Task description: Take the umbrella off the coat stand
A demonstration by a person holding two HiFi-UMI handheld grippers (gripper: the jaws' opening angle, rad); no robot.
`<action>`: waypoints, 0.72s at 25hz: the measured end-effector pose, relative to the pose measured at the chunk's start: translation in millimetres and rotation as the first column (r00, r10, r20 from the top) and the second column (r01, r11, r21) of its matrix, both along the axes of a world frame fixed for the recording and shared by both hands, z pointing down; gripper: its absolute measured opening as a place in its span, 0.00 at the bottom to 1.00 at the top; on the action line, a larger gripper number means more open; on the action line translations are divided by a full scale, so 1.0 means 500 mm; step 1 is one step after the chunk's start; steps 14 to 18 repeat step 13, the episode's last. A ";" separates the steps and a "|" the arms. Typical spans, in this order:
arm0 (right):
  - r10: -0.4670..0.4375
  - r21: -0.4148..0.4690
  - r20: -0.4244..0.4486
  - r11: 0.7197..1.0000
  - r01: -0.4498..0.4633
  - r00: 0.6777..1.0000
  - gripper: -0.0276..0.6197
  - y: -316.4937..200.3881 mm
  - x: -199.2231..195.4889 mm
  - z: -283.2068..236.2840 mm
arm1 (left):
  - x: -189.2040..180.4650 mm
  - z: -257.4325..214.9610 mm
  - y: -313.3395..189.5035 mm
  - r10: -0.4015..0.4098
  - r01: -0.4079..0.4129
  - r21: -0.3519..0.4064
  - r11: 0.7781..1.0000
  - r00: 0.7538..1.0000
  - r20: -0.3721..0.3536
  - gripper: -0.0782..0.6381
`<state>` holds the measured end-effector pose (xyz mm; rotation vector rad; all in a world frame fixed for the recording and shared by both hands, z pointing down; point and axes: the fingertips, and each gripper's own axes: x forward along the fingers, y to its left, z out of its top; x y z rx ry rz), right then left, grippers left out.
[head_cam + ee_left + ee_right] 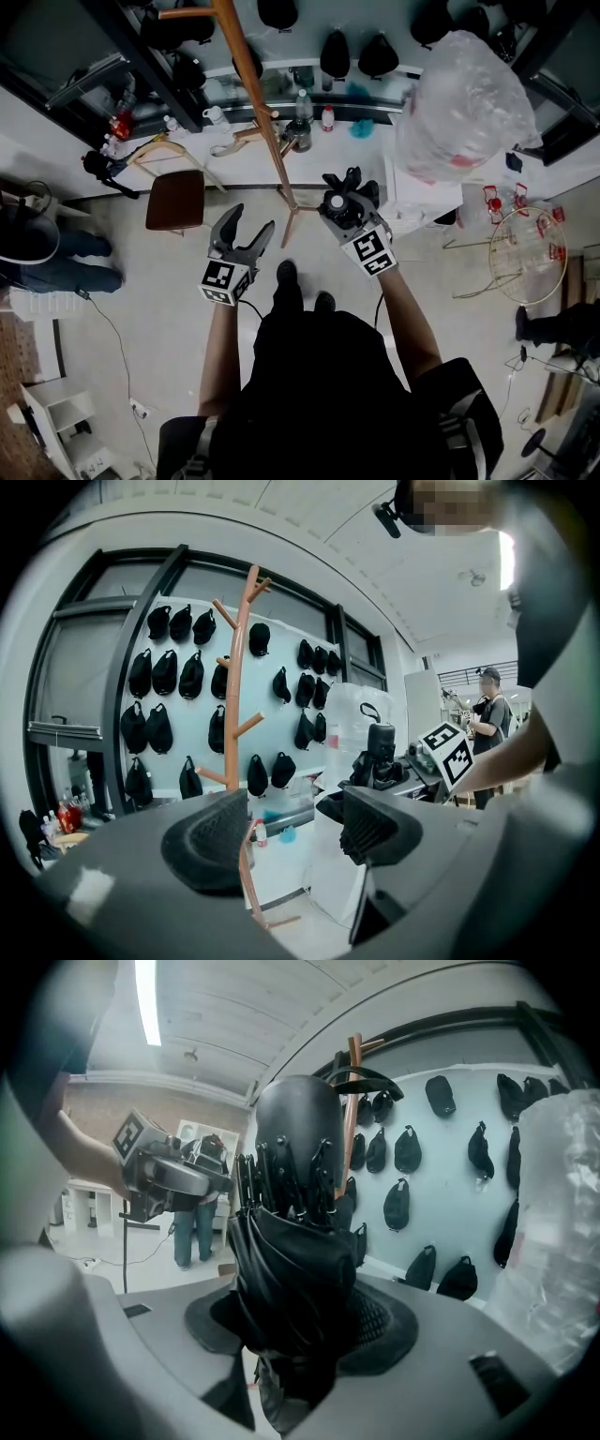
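The wooden coat stand (267, 122) rises in front of me, its feet on the floor just beyond both grippers. A folded black umbrella (340, 201) stands upright in my right gripper (349, 195), clear of the stand. In the right gripper view the umbrella (295, 1251) fills the space between the pads, which press on its folded cloth, and the stand's top (354, 1054) shows behind it. My left gripper (251, 221) is open and holds nothing, left of the stand's foot. In the left gripper view the stand (234, 696) shows between its parted pads (211, 841).
A large clear plastic bag (464, 103) stands at the right. A brown chair (175, 200) is left of the stand, in front of a white counter (234, 159) with bottles. A wire rack (525, 253) is at the far right. Black caps (178, 672) hang on the wall. People stand around (47, 253).
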<state>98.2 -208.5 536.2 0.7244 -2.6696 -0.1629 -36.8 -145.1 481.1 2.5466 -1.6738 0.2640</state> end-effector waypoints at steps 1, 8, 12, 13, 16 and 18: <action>-0.001 0.001 0.001 1.000 0.001 1.000 0.40 0.000 0.000 -0.001 | 0.001 0.000 0.000 0.000 0.000 0.000 1.000 1.000 0.001 0.54; -0.003 0.001 0.001 1.000 0.003 1.000 0.40 0.008 -0.004 0.000 | -0.005 0.008 0.008 -0.006 0.006 -0.015 1.000 1.000 0.003 0.54; -0.005 0.004 -0.001 1.000 0.005 1.000 0.40 0.011 -0.002 -0.001 | 0.000 -0.008 0.004 -0.004 0.004 0.013 1.000 1.000 -0.001 0.54; -0.005 0.005 -0.003 1.000 0.005 1.000 0.40 0.011 -0.001 -0.001 | 0.002 -0.011 0.003 -0.003 0.003 0.018 1.000 1.000 -0.002 0.54; -0.005 0.005 -0.003 1.000 0.005 1.000 0.40 0.011 -0.001 -0.001 | 0.002 -0.011 0.003 -0.003 0.003 0.018 1.000 1.000 -0.002 0.54; -0.005 0.005 -0.003 1.000 0.005 1.000 0.40 0.011 -0.001 -0.001 | 0.002 -0.011 0.003 -0.003 0.003 0.018 1.000 1.000 -0.002 0.54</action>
